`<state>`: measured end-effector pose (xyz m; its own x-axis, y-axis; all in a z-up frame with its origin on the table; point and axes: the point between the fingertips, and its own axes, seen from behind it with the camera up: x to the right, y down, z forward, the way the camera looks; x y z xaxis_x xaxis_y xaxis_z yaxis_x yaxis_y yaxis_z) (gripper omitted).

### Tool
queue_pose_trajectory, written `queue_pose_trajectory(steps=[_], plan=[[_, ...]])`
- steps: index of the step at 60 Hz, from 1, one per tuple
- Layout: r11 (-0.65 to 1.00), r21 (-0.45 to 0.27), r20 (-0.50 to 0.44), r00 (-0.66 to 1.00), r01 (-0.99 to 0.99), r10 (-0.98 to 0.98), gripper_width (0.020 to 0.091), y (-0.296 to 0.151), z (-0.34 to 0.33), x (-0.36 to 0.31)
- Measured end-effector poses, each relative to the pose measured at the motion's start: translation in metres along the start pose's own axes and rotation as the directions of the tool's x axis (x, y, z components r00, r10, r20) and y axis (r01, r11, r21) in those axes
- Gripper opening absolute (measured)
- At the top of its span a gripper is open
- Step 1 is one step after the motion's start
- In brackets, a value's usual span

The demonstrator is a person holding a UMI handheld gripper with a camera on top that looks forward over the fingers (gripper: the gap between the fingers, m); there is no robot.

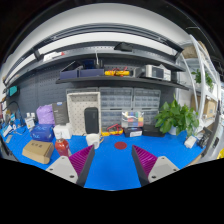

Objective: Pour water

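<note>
My gripper (112, 160) is open, and only bare blue table surface (112, 165) shows between its purple pads (81, 160). A white cup (93, 140) stands on the table just beyond the left finger. A small red round coaster-like disc (120, 145) lies flat on the blue surface straight ahead of the fingers. A red can (62, 146) stands further to the left of the cup. The fingers hold nothing.
A cardboard box (38, 151) lies at the left. Purple and blue containers (43, 122) stand behind it. A green plant (178, 117) stands at the right back. Drawer cabinets (115, 105) and a shelf (110, 72) line the back wall. Colourful small boxes (132, 123) sit near the middle back.
</note>
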<state>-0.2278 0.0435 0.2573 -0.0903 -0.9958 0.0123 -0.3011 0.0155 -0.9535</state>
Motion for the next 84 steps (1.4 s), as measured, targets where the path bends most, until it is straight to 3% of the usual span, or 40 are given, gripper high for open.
queue_pose_trajectory(steps=[18, 28, 55, 63, 64, 68, 75, 76, 77, 78, 81, 82, 84], plan=[[0.996, -0.09, 0.188, 0.981, -0.026, 0.043, 0.0759, 0.082, 0.031, -0.12], [0.991, -0.134, 0.246, 0.969, 0.029, 0.005, 0.0758, 0.117, 0.06, -0.18], [0.994, -0.103, 0.185, 0.983, 0.037, -0.018, 0.0754, 0.123, 0.18, -0.244], [0.998, -0.057, 0.175, 0.984, -0.008, 0.018, 0.0611, 0.128, 0.196, -0.247], [0.999, -0.05, 0.167, 0.986, -0.009, 0.017, 0.0618, 0.128, 0.197, -0.246], [1.0, -0.024, 0.136, 0.991, 0.008, -0.004, 0.0462, 0.127, 0.2, -0.239], [1.0, 0.015, 0.139, 0.99, 0.023, -0.025, 0.0395, 0.126, 0.2, -0.24], [0.999, 0.018, 0.134, 0.991, 0.026, -0.028, 0.0345, 0.126, 0.2, -0.24], [0.999, 0.02, 0.132, 0.991, 0.03, -0.032, 0.0358, 0.126, 0.2, -0.24], [0.999, 0.022, 0.132, 0.991, 0.033, -0.035, 0.0315, 0.126, 0.2, -0.24], [0.999, 0.027, 0.131, 0.99, 0.044, -0.047, 0.0327, 0.125, 0.199, -0.24], [0.999, 0.028, 0.131, 0.99, 0.041, -0.044, 0.028, 0.125, 0.199, -0.241], [0.999, 0.032, 0.131, 0.991, 0.038, -0.042, 0.0279, 0.125, 0.199, -0.241]])
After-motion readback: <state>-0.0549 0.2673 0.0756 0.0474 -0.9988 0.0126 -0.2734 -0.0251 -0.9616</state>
